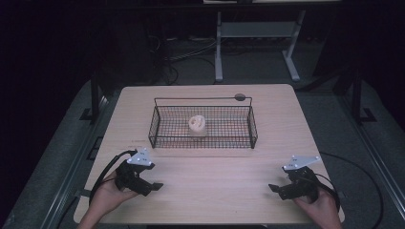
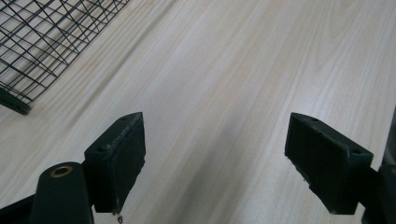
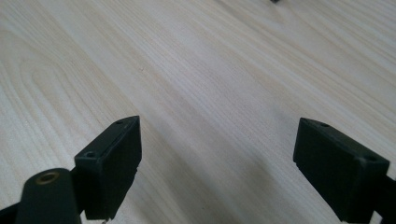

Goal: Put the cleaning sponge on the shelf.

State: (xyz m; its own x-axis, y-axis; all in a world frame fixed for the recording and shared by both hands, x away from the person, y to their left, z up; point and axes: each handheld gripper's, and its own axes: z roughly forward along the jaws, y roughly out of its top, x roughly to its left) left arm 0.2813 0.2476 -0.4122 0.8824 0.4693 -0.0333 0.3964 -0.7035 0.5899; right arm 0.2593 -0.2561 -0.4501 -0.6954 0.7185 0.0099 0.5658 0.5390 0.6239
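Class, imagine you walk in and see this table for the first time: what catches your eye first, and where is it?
The black wire basket at the table's middle stands out, with a small cream-coloured round object lying inside it. Nearer the person, the left gripper and right gripper sit low over the bare wood at either front corner, jaws spread wide and holding nothing.

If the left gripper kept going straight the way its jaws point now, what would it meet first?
Probably the bare tabletop: the left gripper, jaws open, tilts down at the wood. The wire basket lies off to one side of that line, so it would likely be missed, though depth is hard to judge.
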